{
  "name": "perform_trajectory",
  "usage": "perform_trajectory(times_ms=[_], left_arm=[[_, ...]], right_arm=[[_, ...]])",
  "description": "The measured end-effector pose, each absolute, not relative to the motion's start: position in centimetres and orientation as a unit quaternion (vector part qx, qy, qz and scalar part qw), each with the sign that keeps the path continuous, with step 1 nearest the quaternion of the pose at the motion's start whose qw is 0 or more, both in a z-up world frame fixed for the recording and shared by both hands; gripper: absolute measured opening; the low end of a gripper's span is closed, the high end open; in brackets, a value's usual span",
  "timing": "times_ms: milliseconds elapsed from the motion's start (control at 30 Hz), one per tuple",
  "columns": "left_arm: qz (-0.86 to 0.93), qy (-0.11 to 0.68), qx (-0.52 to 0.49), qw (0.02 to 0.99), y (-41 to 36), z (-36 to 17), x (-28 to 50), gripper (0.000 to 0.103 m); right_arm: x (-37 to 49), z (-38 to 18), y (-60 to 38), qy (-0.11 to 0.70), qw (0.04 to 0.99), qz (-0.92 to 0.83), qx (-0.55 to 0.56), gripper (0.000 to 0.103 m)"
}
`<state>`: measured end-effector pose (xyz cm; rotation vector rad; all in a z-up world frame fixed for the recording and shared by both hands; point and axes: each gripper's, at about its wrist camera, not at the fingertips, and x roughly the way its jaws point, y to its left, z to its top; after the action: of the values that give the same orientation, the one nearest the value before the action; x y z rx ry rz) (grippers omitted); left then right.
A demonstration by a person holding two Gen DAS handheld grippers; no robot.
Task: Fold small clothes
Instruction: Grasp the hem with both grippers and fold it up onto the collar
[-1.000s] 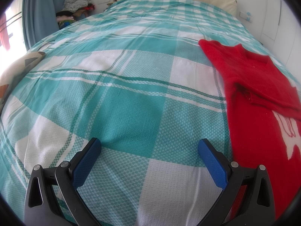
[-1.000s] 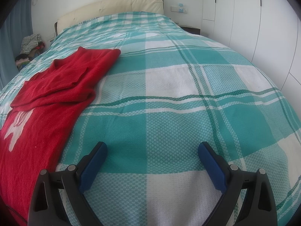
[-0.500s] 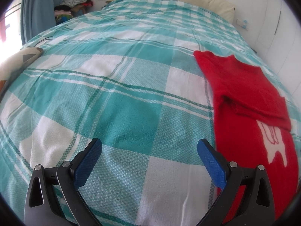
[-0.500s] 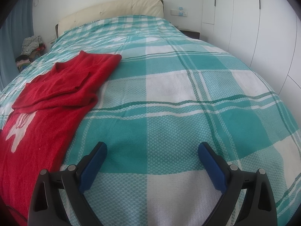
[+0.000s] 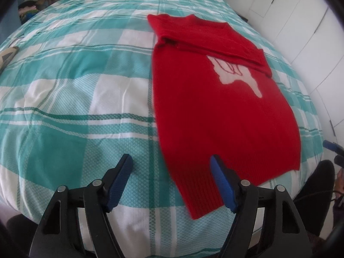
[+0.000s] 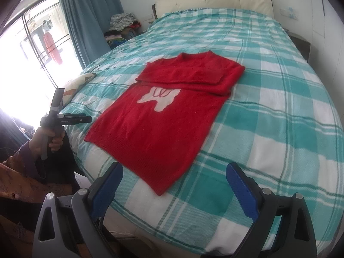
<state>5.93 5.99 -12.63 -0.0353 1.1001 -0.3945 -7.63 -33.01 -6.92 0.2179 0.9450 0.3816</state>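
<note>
A small red sweater (image 5: 215, 99) with a white figure on its chest lies flat on the bed, sleeves folded across the chest, hem toward me. It also shows in the right wrist view (image 6: 163, 116). My left gripper (image 5: 172, 180) is open and empty, just above the sweater's near left hem corner. My right gripper (image 6: 174, 189) is open and empty, above the near right hem corner. The left gripper also shows held in a hand at the left of the right wrist view (image 6: 64, 119).
The bed has a teal and white checked cover (image 6: 268, 111) and a cream headboard (image 6: 210, 0). A pile of clothes (image 6: 122, 25) sits by the blue curtain (image 6: 86, 21). A patterned cushion (image 6: 79, 81) lies at the bed's left edge. White wardrobe doors (image 5: 301, 21) stand on the right.
Both grippers have pulled back toward the foot of the bed and risen. The whole sweater is now in both views. Both stay open.
</note>
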Motion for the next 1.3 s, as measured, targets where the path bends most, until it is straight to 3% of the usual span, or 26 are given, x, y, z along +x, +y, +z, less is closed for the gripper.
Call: perform_trajectory(times_ms=[33,100,200,267,333,367,400,733,1000,1300], left_arm=[[-0.188,0.52,-0.014,0.833,5.5,-12.9,5.5,0.071],[-0.19,0.523,0.003,0.831,4.7,-13.3,4.4,0.069],[-0.196,0.528,0.006,0.826,4.3,-13.7,3.6,0.052],[-0.197,0.534,-0.002,0.822,4.3,-13.9,3.6,0.027],[-0.195,0.54,-0.013,0.819,4.7,-14.0,3.8,0.007],[-0.199,0.542,-0.027,0.816,5.1,-14.0,3.8,0.004],[-0.204,0.543,-0.038,0.814,5.6,-13.8,3.6,0.003],[-0.248,0.517,-0.129,0.809,7.5,-9.8,6.5,0.002],[-0.241,0.436,-0.137,0.857,4.0,-4.9,20.9,0.002],[-0.182,0.472,-0.167,0.847,0.0,-9.3,36.5,0.002]], right_arm=[[-7.4,-8.7,-32.8,0.462,0.858,0.181,0.131,0.095],[-7.0,-11.6,-32.1,0.476,0.85,0.158,0.164,0.078],[-6.2,-14.9,-31.8,0.487,0.833,0.147,0.217,0.067],[-6.1,-15.9,-30.9,0.494,0.826,0.155,0.224,0.059],[-5.9,-16.2,-30.3,0.498,0.828,0.148,0.21,0.04],[-5.8,-16.4,-30.3,0.503,0.826,0.146,0.207,0.011],[-5.8,-16.5,-30.6,0.506,0.824,0.144,0.211,0.004],[-6.5,-11.3,-34.0,0.438,0.853,0.119,0.259,0.004],[6.9,-7.0,-35.7,0.338,0.907,0.087,0.235,0.004],[24.2,-8.4,-38.5,0.332,0.911,0.051,0.238,0.004]])
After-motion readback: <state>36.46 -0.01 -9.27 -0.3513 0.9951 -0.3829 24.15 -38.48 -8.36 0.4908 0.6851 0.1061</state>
